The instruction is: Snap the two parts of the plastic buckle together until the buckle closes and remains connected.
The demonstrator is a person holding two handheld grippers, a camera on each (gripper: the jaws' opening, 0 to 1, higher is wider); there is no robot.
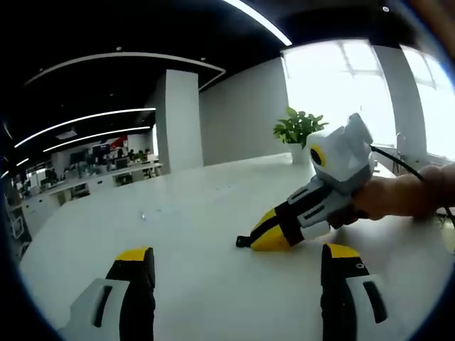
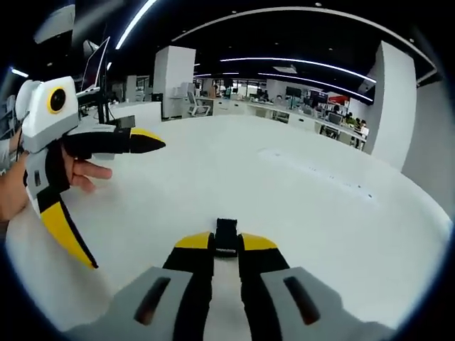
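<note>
A small black plastic buckle piece [image 2: 226, 229] sits on the white table [image 2: 306, 213], pinched between the yellow tips of my right gripper [image 2: 226, 243], which is shut on it. In the left gripper view that right gripper [image 1: 250, 240] comes in from the right, held by a hand, tips down on the table with the black piece [image 1: 242, 242] poking out. My left gripper [image 1: 237, 251] stands open a short way in front of it, jaws wide apart with nothing between them. In the right gripper view the left gripper [image 2: 124, 204] hangs at the left, jaws spread.
The white table [image 1: 192, 213] is wide and bare around the grippers. A potted plant [image 1: 297, 128] stands at its far edge near bright windows. A white pillar [image 1: 178, 117] and office desks [image 2: 313, 117] lie beyond the table.
</note>
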